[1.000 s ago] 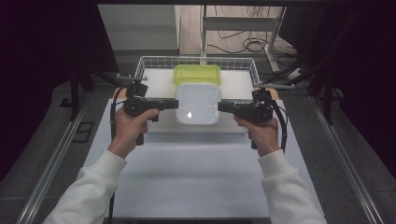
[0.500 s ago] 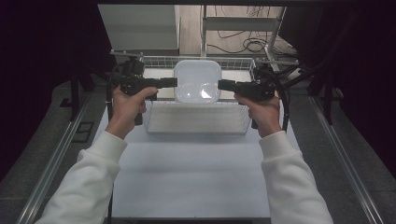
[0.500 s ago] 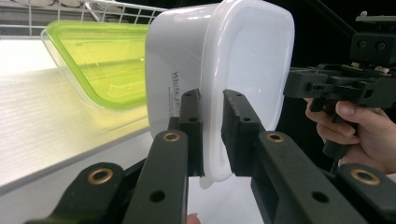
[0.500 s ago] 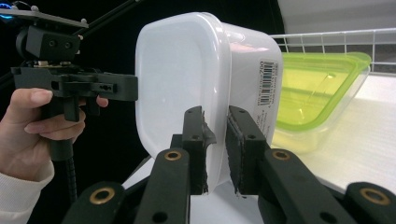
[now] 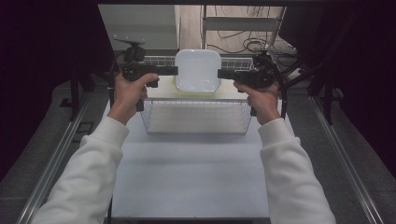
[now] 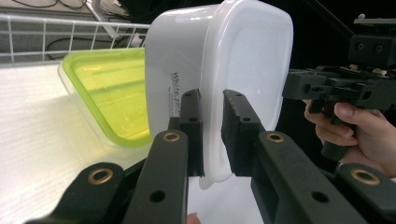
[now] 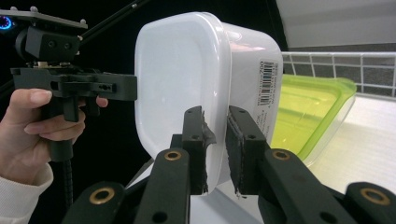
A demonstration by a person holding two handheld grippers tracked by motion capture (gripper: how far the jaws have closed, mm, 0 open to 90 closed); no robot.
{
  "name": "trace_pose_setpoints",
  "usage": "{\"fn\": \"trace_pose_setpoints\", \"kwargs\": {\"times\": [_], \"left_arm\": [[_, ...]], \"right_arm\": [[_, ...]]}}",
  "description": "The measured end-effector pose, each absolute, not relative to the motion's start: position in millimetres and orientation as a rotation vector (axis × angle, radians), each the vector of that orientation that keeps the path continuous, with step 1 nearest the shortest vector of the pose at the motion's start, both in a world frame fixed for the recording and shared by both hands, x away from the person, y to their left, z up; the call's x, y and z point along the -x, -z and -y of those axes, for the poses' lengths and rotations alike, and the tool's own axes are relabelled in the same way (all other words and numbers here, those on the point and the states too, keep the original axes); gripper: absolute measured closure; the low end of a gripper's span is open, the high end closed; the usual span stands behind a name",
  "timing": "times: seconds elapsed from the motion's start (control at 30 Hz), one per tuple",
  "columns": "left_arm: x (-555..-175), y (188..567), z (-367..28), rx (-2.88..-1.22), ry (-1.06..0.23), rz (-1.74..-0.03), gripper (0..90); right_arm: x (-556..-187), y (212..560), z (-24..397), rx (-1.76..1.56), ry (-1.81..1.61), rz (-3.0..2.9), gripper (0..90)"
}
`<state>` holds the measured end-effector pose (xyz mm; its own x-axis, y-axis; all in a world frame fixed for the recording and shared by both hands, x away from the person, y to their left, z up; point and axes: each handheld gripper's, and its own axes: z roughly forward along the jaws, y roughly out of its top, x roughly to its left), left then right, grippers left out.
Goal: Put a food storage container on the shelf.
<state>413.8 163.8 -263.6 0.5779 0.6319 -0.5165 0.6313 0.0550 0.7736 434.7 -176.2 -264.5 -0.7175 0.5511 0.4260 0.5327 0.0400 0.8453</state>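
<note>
**White box held up over the basket by both sides**

Near the bottom of the high view, two white sleeves (image 5: 285, 172) reach up the frame. Above them, mid frame, sits a wire basket (image 5: 196, 116) on the white table (image 5: 187, 182).

Higher up, the white box (image 5: 197, 70) hangs in the air at top center, lid facing the camera. The left gripper (image 5: 173, 70) is clamped on the box's left rim, and the right gripper (image 5: 221, 73) is clamped on its right rim. In the left gripper view the jaws squeeze the lid edge at center frame; same in the right gripper view.

Behind & under the box, at the far end of the basket, lies a green tub (image 6: 109, 95).

What could go wrong: each grip is only a thin pinch on the lip. If one hand pulls away or tilts diff. from the other, the rim may slip out & the box could drop onto the green tub. Squeezing the lid edge may also pop the lid off.
</note>
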Motion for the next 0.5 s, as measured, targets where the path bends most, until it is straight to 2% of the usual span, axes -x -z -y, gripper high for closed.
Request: {"fn": "trace_pose_setpoints", "kwargs": {"times": [0.5], "left_arm": [[-445.3,261.6,-167.0,-1.595,0.023,-1.12,78.9]], "right_arm": [[-467.3,255.8,171.4,-1.238,-1.793,-2.276,77.3]]}}
